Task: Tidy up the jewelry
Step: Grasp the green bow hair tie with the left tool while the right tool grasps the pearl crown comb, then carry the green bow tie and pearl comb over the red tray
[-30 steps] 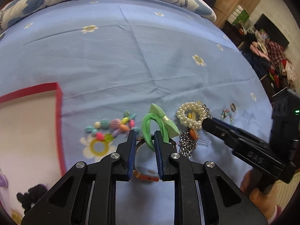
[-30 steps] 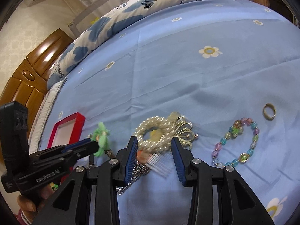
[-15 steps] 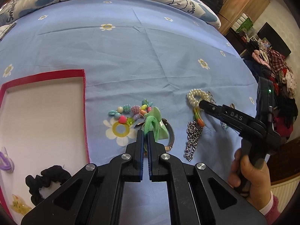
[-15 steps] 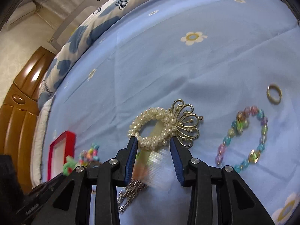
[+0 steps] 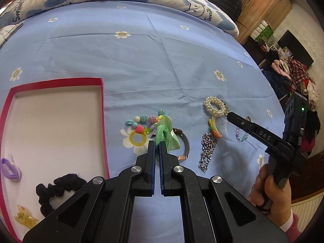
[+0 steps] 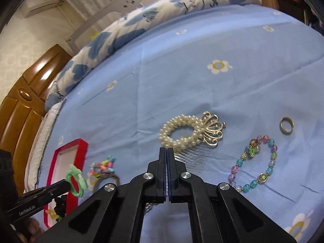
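Left gripper [image 5: 157,144]: jaws clamped on green hair tie [image 5: 162,134], held clear of the blue bedsheet [image 5: 141,60]; red-rimmed box [image 5: 102,121] lies just to the left in its own view, long axis running away from the camera, so the left hand is the nearer carrier. Right gripper [image 6: 167,151]: jaws closed at the clear comb of the crown hair comb [image 6: 211,128], beside the pearl hair tie [image 6: 178,133]; grip on teeth not confirmable. Both grippers pitched steeply downward.
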`<state>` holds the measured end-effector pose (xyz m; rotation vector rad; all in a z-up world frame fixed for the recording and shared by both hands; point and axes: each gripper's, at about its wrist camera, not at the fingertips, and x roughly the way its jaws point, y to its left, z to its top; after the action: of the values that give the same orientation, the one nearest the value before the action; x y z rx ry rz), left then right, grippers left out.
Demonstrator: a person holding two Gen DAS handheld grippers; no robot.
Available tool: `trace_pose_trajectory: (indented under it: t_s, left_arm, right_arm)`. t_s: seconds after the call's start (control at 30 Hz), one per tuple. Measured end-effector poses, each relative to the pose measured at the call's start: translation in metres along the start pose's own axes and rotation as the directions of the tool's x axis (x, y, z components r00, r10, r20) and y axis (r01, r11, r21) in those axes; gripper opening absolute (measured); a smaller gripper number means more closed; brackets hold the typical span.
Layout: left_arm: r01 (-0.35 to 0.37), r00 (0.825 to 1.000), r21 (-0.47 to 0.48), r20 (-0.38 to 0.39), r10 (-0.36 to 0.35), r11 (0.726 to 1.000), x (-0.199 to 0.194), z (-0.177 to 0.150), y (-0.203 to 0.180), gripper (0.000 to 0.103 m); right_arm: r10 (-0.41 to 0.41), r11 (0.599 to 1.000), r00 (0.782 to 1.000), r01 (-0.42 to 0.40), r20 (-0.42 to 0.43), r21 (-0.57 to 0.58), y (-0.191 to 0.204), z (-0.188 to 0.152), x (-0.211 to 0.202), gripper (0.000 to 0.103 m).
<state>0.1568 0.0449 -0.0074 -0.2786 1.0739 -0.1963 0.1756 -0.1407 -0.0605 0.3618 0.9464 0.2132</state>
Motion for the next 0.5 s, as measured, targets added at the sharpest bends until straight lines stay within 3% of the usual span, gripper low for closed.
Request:
trace_pose_trajectory:
  t_s: [0.07, 0.17, 0.2, 0.43, 0.5]
  left_arm:
    - [0.001, 1.000, -0.006, 0.002, -0.001, 1.000, -0.003, -0.002, 0.001, 0.002]
    - [0.003, 1.000, -0.010, -0.001, -0.003, 1.000, -0.005, -0.005, 0.003, 0.002]
    - [0.004, 1.000, -0.012, -0.002, -0.004, 1.000, -0.005, -0.006, 0.004, 0.002]
    - [0.008, 1.000, -0.022, -0.010, -0.008, 1.000, -0.005, -0.009, 0.006, 0.002]
    - [0.008, 1.000, -0.019, -0.006, -0.008, 1.000, -0.007, -0.009, 0.006, 0.002]
  right_arm:
    - [0.008, 1.000, 1.000, -0.008, -0.006, -0.018, 0.003, 0.002, 0.003, 0.011]
    - [0.009, 0.996, 0.999, -0.012, -0.035, -0.089, 0.009, 0.008, 0.013, 0.036]
    - [-0.004, 0.992, 0.999, -0.002, -0.043, -0.129, 0.013, 0.011, 0.018, 0.039]
    - [-0.165, 0.923, 0.978, 0.107, -0.128, -0.369, 0.032, 0.019, 0.064, 0.037]
    - [-0.197, 0.911, 0.971, 0.130, -0.137, -0.392, 0.033, 0.020, 0.072, 0.028]
